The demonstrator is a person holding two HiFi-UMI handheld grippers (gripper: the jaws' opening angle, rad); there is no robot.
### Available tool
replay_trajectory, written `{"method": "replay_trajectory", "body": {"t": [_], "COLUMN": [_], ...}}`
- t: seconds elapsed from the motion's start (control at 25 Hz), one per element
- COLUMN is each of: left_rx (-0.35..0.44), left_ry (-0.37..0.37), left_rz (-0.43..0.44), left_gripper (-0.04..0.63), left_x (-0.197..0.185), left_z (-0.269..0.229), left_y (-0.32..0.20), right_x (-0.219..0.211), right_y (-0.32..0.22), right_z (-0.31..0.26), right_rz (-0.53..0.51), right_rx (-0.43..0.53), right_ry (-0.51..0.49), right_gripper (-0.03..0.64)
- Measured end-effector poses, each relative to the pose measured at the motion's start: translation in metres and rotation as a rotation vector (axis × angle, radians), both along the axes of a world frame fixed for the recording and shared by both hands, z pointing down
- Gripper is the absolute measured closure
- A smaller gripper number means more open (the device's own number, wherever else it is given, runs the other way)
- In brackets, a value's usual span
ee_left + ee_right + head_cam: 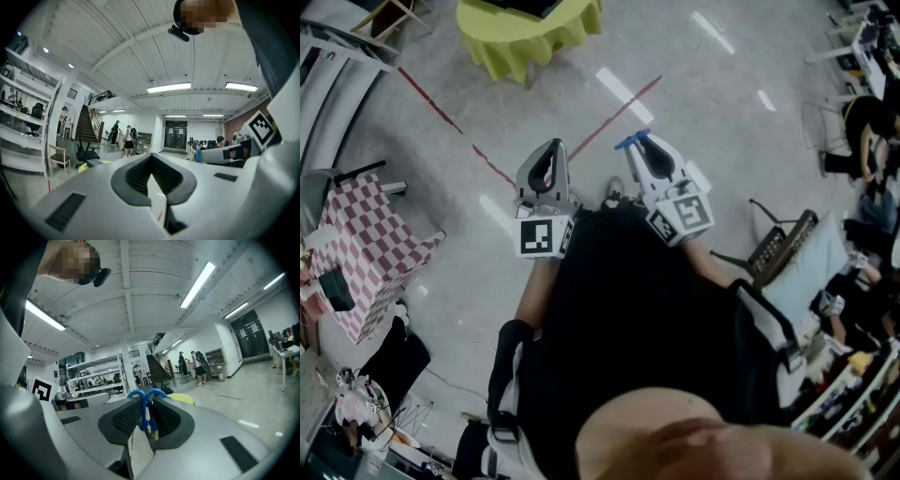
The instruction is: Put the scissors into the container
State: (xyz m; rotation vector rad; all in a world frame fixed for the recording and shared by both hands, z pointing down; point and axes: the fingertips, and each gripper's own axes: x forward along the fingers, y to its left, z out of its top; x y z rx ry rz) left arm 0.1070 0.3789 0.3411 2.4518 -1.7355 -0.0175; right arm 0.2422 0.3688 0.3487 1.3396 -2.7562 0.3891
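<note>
Right gripper: jaws closed on the scissors. The two blue handle loops are pinched between the ribbed dark pads and rise just past the jaw tips. In the head view the same blue loops jut out beyond the tip of the right gripper, which is held in front of the person's dark-clothed torso. The blades cannot be made out in any view.

Left gripper: jaws brought together at the tips, with nothing between them. Only a thin strip of floor shows through the slit behind the tips. In the head view the left gripper sits just beside the right one, both pointing away from the body, and their marker cubes are nearest the torso.

Surroundings: both grippers hang over a pale polished floor crossed by red tape lines. A round worktop with a yellow-green cloth stands well ahead of them. A worktop under a red-and-white checked cloth stands at the person's left. The gripper views look out across an open hall with a staircase, metal shelving and standing people in the distance.
</note>
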Motion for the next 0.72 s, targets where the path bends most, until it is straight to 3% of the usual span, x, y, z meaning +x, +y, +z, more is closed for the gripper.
{"method": "replay_trajectory", "body": {"t": [0.2, 0.72], "left_rx": [-0.001, -0.027], "left_ry": [0.025, 0.008], "left_rz": [0.003, 0.027], "left_gripper": [0.598, 0.598], "left_x": [-0.014, -0.058], "left_z": [-0.001, 0.020], "left_y": [0.004, 0.014], "right_x": [-0.014, -0.060], "right_y": [0.005, 0.014], "right_z": [0.000, 0.012], "right_rz": [0.011, 0.010], "right_rx": [-0.003, -0.010], "right_ry": [0.015, 0.031], "right_gripper": [0.547, 0.548]}}
